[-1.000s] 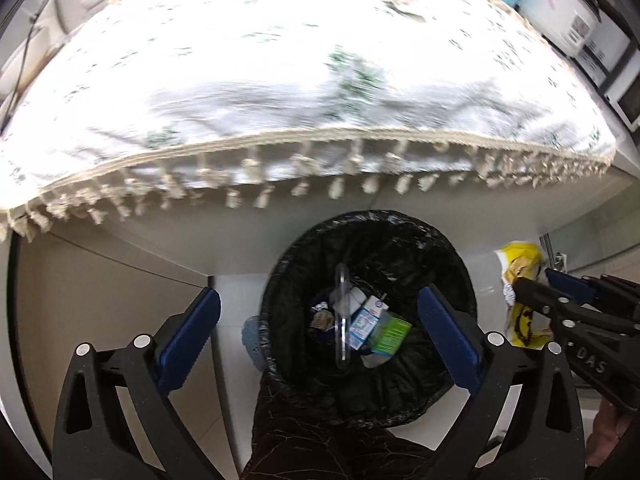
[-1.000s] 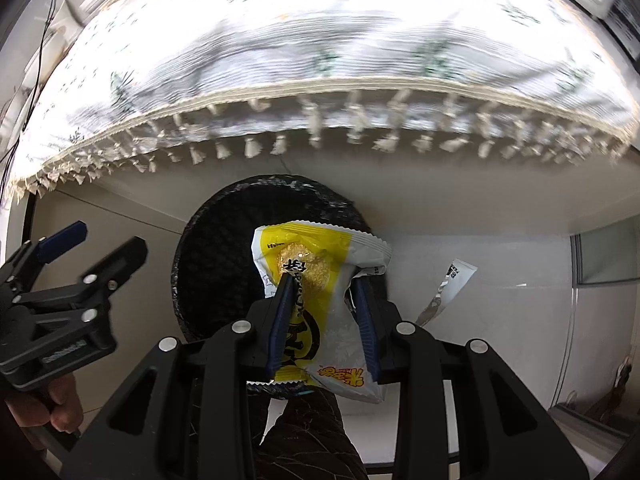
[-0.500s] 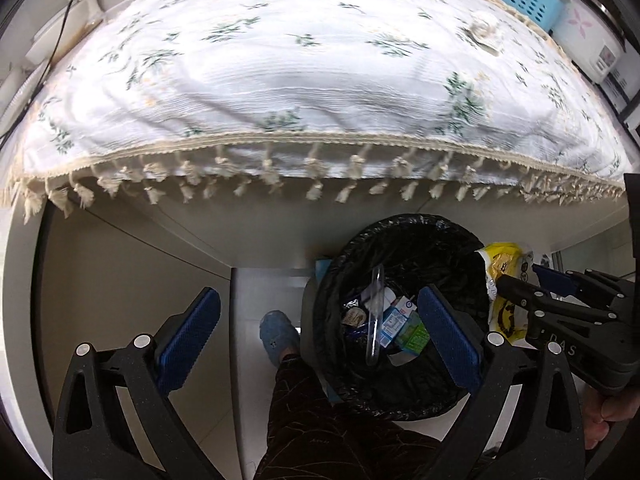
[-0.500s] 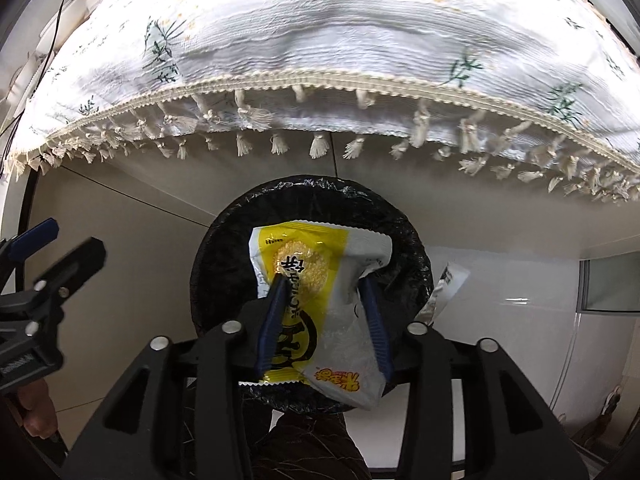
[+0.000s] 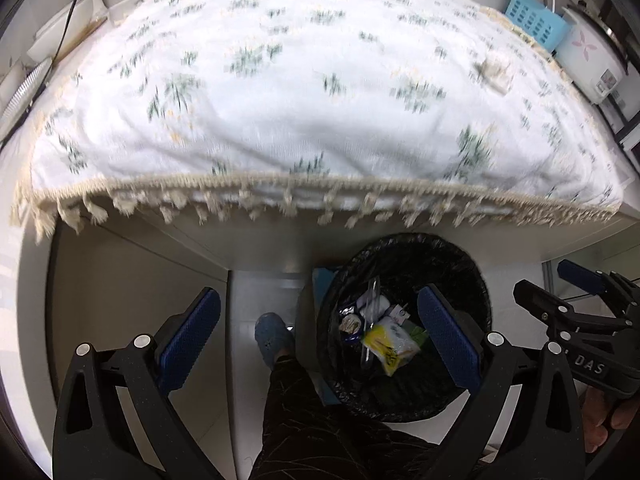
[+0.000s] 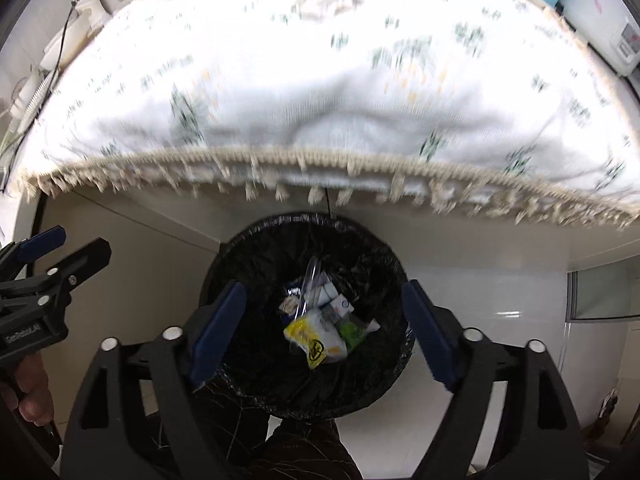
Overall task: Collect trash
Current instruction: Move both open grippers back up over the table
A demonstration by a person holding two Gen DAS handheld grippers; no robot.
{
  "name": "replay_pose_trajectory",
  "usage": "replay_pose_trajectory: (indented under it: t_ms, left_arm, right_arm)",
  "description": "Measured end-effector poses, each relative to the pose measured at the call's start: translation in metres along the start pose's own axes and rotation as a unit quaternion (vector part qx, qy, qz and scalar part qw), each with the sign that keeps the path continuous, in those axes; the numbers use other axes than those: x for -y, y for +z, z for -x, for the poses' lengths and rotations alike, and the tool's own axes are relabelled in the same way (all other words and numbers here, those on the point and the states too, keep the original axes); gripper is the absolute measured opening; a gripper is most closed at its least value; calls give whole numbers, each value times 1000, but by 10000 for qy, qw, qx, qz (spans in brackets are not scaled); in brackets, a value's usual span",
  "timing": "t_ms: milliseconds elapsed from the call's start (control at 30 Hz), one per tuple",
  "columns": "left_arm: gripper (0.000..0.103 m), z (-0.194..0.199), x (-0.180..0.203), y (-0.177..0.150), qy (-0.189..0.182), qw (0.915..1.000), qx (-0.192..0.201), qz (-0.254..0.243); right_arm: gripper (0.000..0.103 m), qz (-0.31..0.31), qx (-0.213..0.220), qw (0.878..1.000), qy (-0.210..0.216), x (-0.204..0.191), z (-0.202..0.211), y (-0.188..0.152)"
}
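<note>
A round bin with a black liner (image 5: 472,280) (image 6: 256,248) stands on the floor under the table edge. The yellow and white snack bag (image 5: 390,348) (image 6: 316,340) lies inside it on top of other wrappers and a clear plastic strip. My right gripper (image 6: 324,320) is open and empty above the bin; it also shows at the right of the left wrist view (image 5: 576,292). My left gripper (image 5: 320,336) is open and empty to the left of the bin; it also shows in the right wrist view (image 6: 60,248).
A table with a white flowered, tasselled cloth (image 5: 320,120) (image 6: 320,100) fills the upper half. A blue basket (image 5: 536,24) and a white rice cooker (image 5: 592,60) stand at its far right. A crumpled scrap (image 5: 494,72) lies on the cloth. The person's shoe (image 5: 272,336) is beside the bin.
My right gripper opened and the yellow snack bag dropped into the bin. Both grippers rose, so more of the tabletop shows.
</note>
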State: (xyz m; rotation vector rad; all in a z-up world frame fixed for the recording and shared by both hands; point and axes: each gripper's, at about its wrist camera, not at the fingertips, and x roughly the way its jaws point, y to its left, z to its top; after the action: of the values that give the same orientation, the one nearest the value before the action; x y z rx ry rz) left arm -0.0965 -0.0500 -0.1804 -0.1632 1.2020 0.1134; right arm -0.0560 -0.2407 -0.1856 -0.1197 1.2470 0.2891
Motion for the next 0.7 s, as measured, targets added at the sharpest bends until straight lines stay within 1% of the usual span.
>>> replay_pose_trajectory:
  t_ms: [133,367,533,700]
  left_arm:
    - [97,19,-2,17,-43,9999,101,-2]
    - [97,47,-5,50,-118,9995,304,-12]
    - [97,54,-6,78,-116,9992,371,-39]
    - [97,58,-11,102,-95,9988,468,-53]
  right_arm:
    - [85,-2,252,9997,-26,-2,21,16]
    - [86,-186,601,9980,36,0,56,49]
    - [86,-242,814,9964,20,-3,73,74]
    - [86,-264,963,9950,-15,-7,76,97]
